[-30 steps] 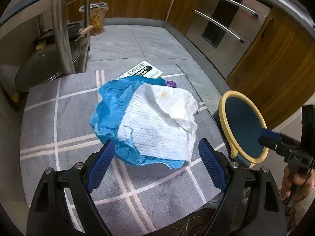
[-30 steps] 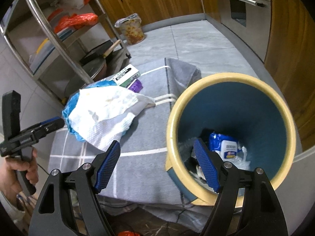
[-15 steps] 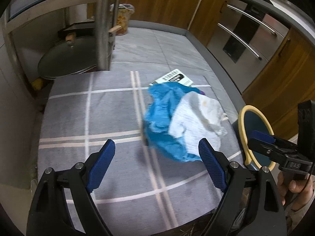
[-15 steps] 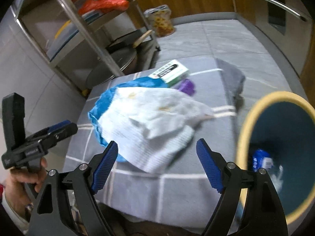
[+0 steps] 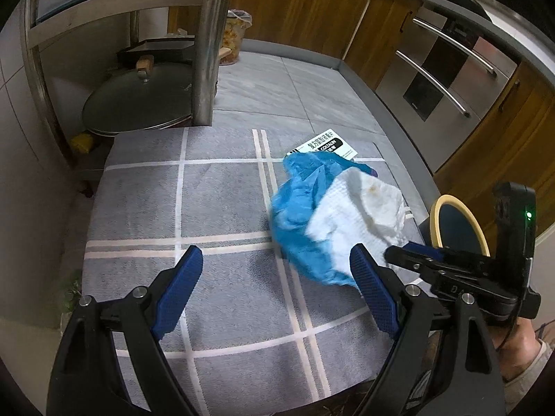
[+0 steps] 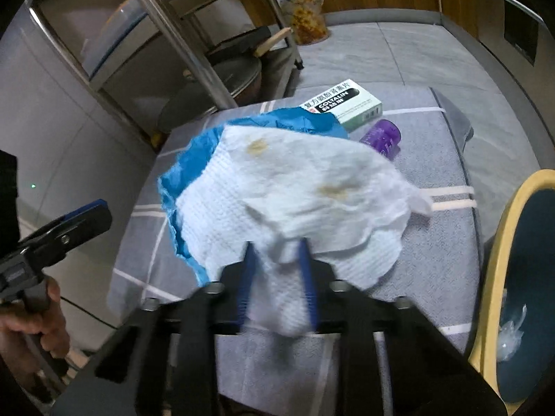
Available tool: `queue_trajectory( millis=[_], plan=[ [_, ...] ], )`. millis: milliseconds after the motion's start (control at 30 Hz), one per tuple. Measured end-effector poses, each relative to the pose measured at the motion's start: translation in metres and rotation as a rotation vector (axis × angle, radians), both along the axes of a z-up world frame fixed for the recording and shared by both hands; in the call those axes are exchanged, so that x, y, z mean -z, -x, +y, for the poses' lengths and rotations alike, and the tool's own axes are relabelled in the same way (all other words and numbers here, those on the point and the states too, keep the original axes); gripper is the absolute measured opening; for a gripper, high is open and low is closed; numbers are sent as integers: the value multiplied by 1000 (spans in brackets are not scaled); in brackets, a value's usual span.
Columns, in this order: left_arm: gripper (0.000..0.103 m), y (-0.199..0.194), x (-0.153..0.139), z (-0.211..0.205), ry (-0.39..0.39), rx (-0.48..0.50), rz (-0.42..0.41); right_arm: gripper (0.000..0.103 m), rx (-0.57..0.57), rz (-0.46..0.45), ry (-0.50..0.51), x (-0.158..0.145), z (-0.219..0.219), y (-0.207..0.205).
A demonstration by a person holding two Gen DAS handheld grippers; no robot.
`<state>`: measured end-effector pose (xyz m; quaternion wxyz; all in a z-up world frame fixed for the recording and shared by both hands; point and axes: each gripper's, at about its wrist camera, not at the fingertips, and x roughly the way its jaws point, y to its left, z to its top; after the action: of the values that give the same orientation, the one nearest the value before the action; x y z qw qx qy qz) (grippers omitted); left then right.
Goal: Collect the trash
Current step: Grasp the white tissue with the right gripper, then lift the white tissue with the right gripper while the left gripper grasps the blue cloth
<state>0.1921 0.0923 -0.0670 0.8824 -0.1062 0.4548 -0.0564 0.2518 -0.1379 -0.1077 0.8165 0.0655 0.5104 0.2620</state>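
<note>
White paper towel (image 6: 295, 201), stained yellow, is pinched at its near edge between the narrowed jaws of the right gripper (image 6: 275, 260), over a crumpled blue bag (image 5: 298, 208) on a grey checked mat (image 5: 215, 201). Left gripper (image 5: 274, 277) hangs wide apart, holding nothing. Yellow-rimmed bin (image 6: 499, 260) stands just right of the mat.

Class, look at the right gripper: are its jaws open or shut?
Shut. In the right wrist view the right gripper has its blue jaws drawn close together, pinching the near edge of the stained white paper towel.
</note>
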Motion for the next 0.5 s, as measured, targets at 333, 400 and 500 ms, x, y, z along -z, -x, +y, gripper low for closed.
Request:
queue_trajectory(
  millis=[333,400,500],
  plan=[
    [85,-7,-3,-13,-7,9,-6,4,50,-60,-116,-34,-35,10],
    [85,-8,-3,-13,-8,5,-5,4,60,-93,-141,-48,-43,14],
    [85,-9,-2,-14,-11,-3,-4,4,71,-142,-167,-70,-53,19]
  ],
)
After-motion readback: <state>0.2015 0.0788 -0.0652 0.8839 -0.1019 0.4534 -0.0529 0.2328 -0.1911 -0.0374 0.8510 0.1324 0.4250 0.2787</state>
